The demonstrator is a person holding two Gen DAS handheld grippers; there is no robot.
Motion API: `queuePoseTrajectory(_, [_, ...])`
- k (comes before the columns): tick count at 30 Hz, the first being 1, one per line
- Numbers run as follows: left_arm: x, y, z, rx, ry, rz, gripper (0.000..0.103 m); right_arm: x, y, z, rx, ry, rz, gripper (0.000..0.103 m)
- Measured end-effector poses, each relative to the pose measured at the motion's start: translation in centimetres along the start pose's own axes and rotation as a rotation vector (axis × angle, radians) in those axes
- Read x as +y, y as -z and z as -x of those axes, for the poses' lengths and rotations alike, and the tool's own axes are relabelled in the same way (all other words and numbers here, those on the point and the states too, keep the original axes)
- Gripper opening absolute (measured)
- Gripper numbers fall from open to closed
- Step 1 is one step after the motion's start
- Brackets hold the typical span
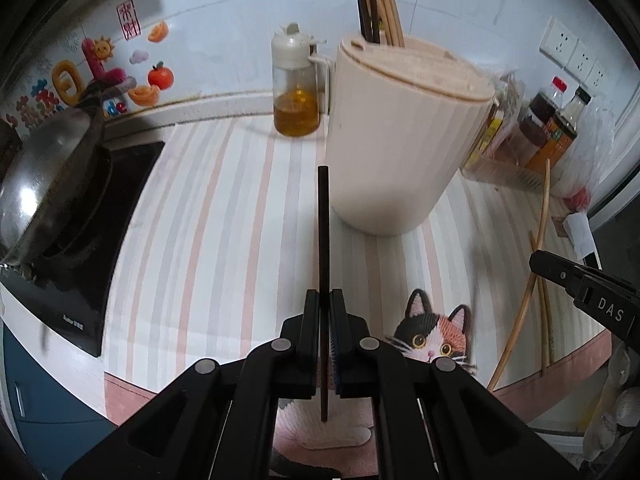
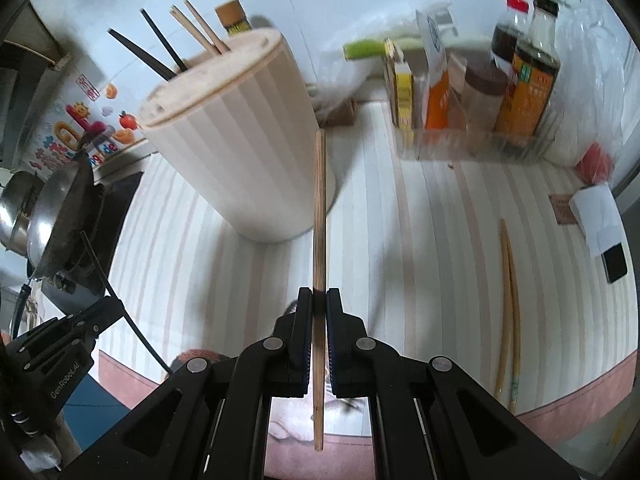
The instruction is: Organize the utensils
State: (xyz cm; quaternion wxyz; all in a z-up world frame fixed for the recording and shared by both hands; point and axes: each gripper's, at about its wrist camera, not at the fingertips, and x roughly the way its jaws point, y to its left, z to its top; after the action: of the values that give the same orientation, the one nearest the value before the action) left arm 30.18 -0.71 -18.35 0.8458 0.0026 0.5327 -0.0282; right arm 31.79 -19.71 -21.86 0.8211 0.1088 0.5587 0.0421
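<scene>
Both claws are loaded here: the left claw [image 1: 325, 300] is clamped tight on a black chopstick [image 1: 323, 232], gripped partway along so a long length runs out ahead of the fingertips and a short tail trails back toward the camera. The right claw [image 2: 319, 300] is pinched the same way on a wooden chopstick [image 2: 319, 208]. That mid-shaft hold looks deliberate, leaving a free end to feed into a slot. The target sits just ahead of both claws: the beige ribbed chopstick holder [image 1: 400, 132], upright on the striped surface [image 1: 208, 220], with black and wooden sticks already poking from the opening at its far top edge. Its lid covers most of the top, so each tip would have to come over that lid and find the opening among the sticks already standing there; that is the tight spot. Beyond the left claw's tip stands an oil dispenser [image 1: 295, 88], close beside the holder. Far off to its left sits a wok [image 1: 48, 168] on the stove. To the right of the right claw two more wooden chopsticks [image 2: 509, 300] lie on the surface, not yet collected, and ahead on that side is a clear tray of sauce bottles [image 2: 480, 92]. A cat-patterned mat [image 1: 436, 332] lies just right of the left claw.
</scene>
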Motion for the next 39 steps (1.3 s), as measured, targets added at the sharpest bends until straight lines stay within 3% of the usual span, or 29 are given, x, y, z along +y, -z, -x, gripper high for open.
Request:
queuePoseTrajectory(17, [0.4,-5.7,4.5,-0.179,-0.017,0.019,0.002,2.6,-5.8,5.1,-0.179,-0.033,0.05,0.007])
queuePoseTrajectory(32, [1.0,-13.3,16.0,-0.42,0.042,0.007,0.0,5.8,-14.6,12.0,-0.352,-0.172,0.065,0.007])
queuePoseTrajectory(37, [2.6,-12.9,14.5,-0.372,0.065,0.045,0.007,5.9,-14.0,11.7,-0.318,-0.191,0.075,0.007])
queuePoseTrajectory(38, [3.3,-12.5,13.3,-0.338,0.064,0.068,0.011,5.5,-13.5,11.2,-0.296,-0.194,0.068,0.007])
queuePoseTrajectory(39, [4.0,-11.9,11.7,-0.298,0.061,0.094,0.024,4.9,-12.6,10.2,-0.265,-0.188,0.056,0.007])
